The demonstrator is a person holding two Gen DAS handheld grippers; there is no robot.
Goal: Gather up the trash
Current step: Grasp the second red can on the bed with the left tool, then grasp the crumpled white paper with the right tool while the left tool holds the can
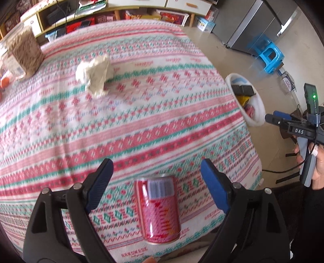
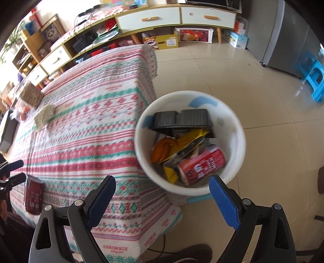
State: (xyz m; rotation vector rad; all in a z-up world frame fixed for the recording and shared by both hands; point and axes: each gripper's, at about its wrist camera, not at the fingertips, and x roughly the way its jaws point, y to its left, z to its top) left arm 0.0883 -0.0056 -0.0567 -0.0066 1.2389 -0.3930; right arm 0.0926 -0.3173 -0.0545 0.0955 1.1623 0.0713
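A red drink can [image 1: 159, 208] lies on the patterned tablecloth [image 1: 141, 125] near the table's front edge. My left gripper [image 1: 156, 168] is open, its blue pads either side of the can, not touching it. A crumpled paper wad [image 1: 94, 74] lies farther back on the table. My right gripper [image 2: 162, 182] is open and empty, just above the near rim of a white trash bin [image 2: 235, 129] on the floor beside the table. The bin holds a red can [image 2: 202, 164], a black tray [image 2: 182, 119], yellow wrappers and orange peel. The table can shows at the left in the right wrist view [image 2: 33, 195].
A woven box [image 1: 25, 52] and orange items [image 1: 5, 81] sit at the table's far left. A blue stool [image 2: 314, 81] and a grey fridge [image 2: 287, 36] stand on the tiled floor at the right. A low cabinet [image 2: 162, 18] runs along the back wall.
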